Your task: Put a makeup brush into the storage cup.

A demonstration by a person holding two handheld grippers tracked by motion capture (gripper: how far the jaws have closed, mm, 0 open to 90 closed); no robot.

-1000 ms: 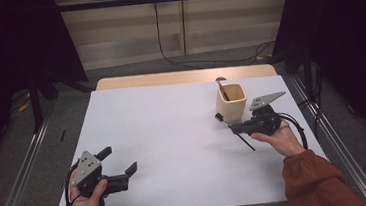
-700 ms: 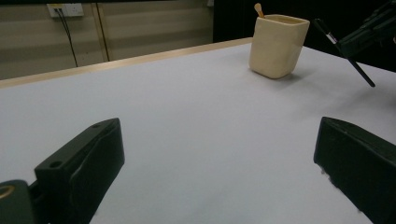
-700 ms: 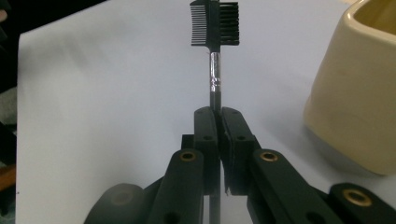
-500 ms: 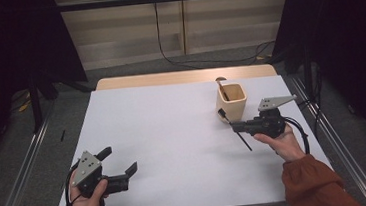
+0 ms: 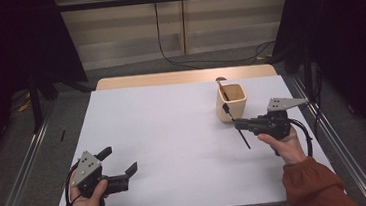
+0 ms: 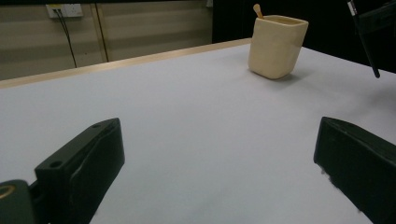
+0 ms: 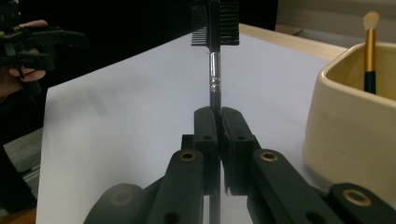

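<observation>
White-covered table (image 5: 173, 134); cream cup (image 5: 231, 101) stands on it.

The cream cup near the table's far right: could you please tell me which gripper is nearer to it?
Right. The right gripper sits just beside the cream cup, holding a small brush-comb tool; the left gripper rests open at the table's near left corner.

Place: you are in a lab.
Signs: white-covered table (image 5: 174, 144), metal floor rails (image 5: 21, 172), black curtains (image 5: 10, 43), trailing cables (image 5: 166, 54).
</observation>
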